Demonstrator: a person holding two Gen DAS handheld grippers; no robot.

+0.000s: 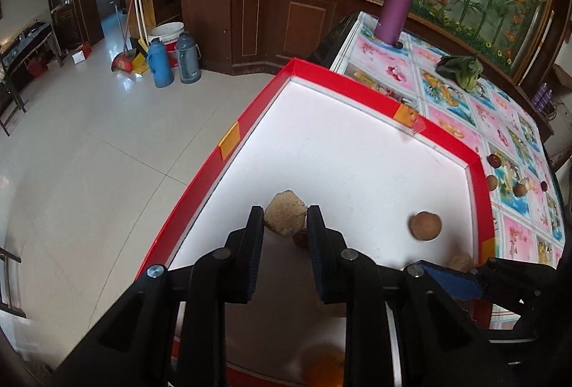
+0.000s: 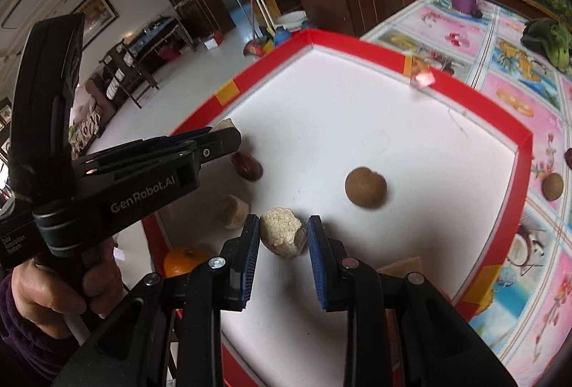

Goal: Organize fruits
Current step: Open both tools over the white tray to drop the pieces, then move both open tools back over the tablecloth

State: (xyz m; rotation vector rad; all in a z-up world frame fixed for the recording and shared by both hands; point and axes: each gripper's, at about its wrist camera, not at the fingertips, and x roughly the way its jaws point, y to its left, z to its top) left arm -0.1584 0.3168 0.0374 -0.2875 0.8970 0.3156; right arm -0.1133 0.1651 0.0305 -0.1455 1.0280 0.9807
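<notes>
- The left gripper (image 1: 285, 221) hangs over the near part of the red-walled tray (image 1: 257, 104), its jaws closed against both sides of a rough tan lump (image 1: 285, 218) held at the fingertips.
- The right gripper (image 2: 283, 233) has its jaws part open around a second grainy tan lump (image 2: 282, 236); whether the pads touch it cannot be told.
- A round brown fruit (image 2: 365, 187) lies loose on the white tray floor, right of both.

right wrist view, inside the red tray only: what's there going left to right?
Orange → pale peeled chunk → dark brown nut → beige crumbly ball, between the right hand-held gripper fingers → round brown fruit.
</notes>
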